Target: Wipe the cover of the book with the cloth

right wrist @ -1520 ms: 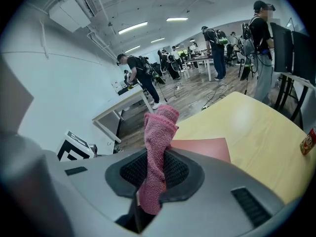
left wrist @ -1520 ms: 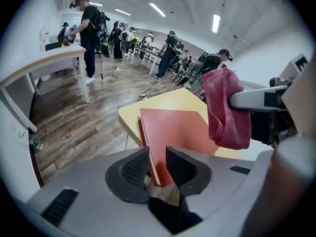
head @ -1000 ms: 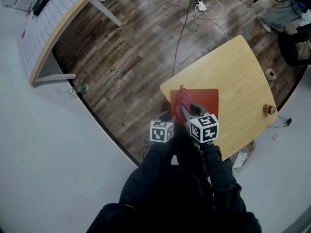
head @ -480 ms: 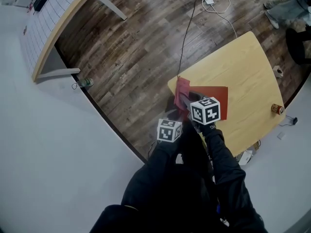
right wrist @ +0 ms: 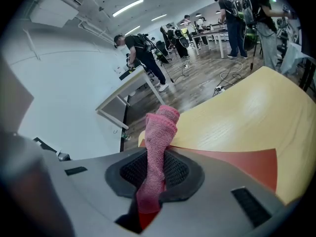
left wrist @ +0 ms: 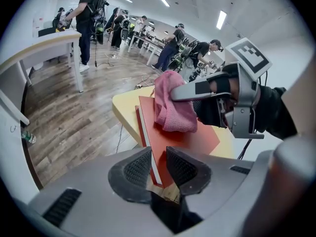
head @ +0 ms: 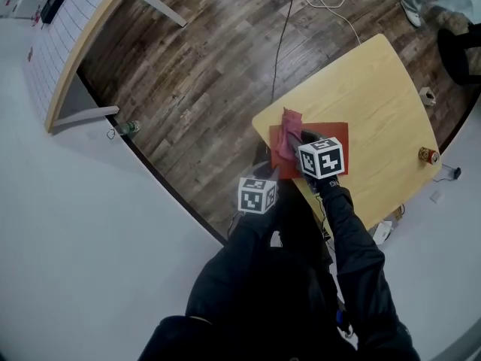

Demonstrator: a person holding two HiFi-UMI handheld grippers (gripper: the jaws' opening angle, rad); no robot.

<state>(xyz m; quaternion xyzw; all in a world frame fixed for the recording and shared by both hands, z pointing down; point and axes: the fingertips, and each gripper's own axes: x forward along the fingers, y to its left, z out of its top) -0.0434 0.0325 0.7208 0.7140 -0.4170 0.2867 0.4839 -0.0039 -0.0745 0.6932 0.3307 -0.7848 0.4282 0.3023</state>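
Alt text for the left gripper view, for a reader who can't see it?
The left claw is shut on the near edge of a red book lying on a yellow table. The right claw holds a pink cloth on the book's cover. People stand at desks behind.

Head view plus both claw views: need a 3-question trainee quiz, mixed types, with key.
1. True or false: the left claw is shut on the edge of the red book.
2. Multiple choice: what does the right claw hold? A) a sponge B) the pink cloth C) nothing
3. Fill in: the cloth lies on the book's red ____.

Key: 1 true; 2 B; 3 cover.
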